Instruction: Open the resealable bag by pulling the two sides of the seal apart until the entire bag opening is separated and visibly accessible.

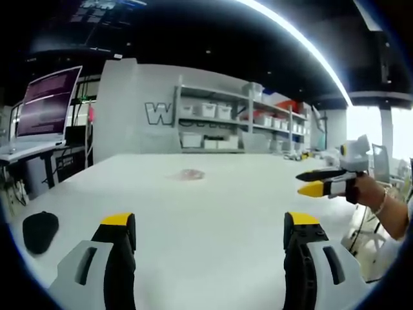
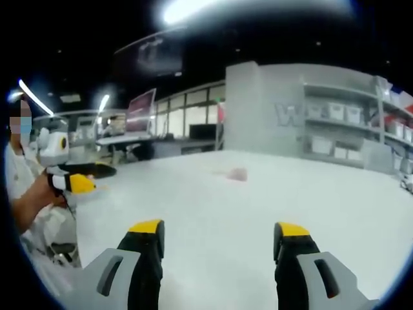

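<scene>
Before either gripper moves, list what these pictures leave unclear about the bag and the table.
- Resealable bag: far off and blurred in the left gripper view, so its seal and whether it is open cannot be read.
- Same bag in the right gripper view: a faint pinkish smudge, too small for detail.
- Dark object at the table's near edge, left gripper view: blurred by fisheye distortion, so its identity is unclear.

Small clear bag (image 1: 188,174) flat on table (image 1: 213,213)

A big letter W (image 1: 157,113) on the grey wall beside the shelves, more letters after it hidden, the same W (image 2: 286,116) in the right gripper view, screen (image 1: 48,102) words too blurry to read
</scene>
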`<action>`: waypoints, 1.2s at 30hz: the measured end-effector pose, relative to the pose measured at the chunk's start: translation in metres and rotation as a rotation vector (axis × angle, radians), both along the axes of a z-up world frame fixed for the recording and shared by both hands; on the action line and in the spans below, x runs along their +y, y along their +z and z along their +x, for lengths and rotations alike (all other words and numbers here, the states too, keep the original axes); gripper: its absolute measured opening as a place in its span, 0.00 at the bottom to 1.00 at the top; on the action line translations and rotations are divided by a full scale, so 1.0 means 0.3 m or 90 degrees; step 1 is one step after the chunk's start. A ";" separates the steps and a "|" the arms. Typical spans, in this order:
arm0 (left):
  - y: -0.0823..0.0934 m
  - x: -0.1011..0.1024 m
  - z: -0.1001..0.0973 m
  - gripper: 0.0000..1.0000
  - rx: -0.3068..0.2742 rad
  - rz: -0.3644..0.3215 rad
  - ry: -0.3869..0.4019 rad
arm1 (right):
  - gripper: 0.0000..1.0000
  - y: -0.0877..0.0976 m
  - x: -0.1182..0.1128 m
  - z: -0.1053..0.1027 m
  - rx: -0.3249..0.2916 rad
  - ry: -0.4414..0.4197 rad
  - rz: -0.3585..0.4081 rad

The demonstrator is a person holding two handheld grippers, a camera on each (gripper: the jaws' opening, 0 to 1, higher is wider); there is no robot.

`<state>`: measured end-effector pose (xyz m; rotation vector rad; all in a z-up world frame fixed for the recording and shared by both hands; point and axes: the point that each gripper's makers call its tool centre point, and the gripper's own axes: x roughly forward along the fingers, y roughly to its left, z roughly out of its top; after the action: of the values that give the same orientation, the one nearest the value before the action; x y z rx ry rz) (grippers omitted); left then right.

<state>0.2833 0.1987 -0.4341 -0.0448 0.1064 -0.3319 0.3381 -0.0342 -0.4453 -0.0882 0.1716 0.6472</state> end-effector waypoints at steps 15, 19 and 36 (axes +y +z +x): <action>0.003 0.002 0.002 0.93 -0.002 -0.002 0.000 | 0.69 0.006 0.019 0.028 -0.001 0.004 -0.003; 0.002 0.004 0.002 0.93 -0.001 -0.001 0.000 | 0.69 0.004 0.021 0.037 0.001 0.004 -0.003; 0.011 0.000 -0.002 0.93 -0.003 0.000 -0.002 | 0.69 0.014 0.023 0.072 0.001 0.000 -0.006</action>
<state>0.2827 0.1986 -0.4307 -0.0435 0.1017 -0.3353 0.3597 -0.0272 -0.4410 -0.0966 0.1766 0.6462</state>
